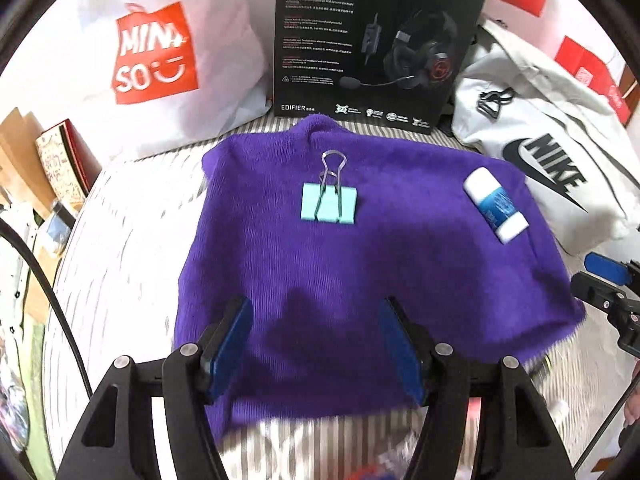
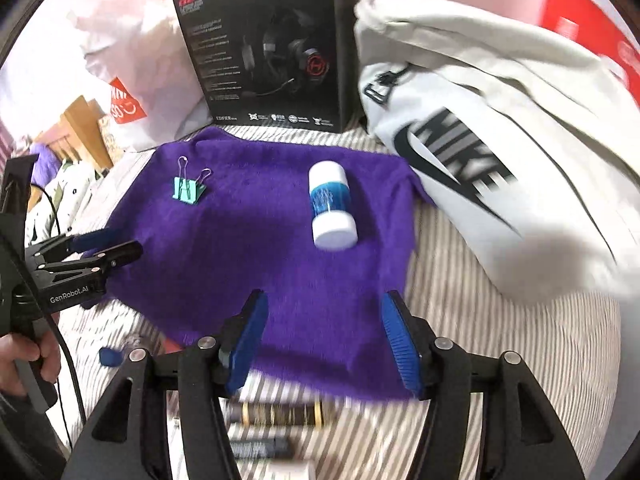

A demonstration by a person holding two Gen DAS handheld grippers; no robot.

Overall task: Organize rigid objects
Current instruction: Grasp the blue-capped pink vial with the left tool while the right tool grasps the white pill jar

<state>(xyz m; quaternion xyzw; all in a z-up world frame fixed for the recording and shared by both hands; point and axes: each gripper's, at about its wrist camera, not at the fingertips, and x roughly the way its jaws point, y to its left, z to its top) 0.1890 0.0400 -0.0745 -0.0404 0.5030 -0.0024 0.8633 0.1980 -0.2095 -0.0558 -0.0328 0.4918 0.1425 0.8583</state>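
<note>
A mint-green binder clip lies on a purple knitted cloth, ahead of my left gripper, which is open with nothing between its blue pads. A white and blue cylindrical bottle lies on its side at the cloth's right. In the right wrist view the bottle lies straight ahead of my right gripper, which is open and empty over the cloth's near edge. The clip sits at the cloth's far left. The left gripper shows at the left edge there.
A black headset box stands behind the cloth. A white Miniso bag is at back left, a white Nike bag at right. Dark tubes lie on the striped sheet under the right gripper. A hand holds the left tool.
</note>
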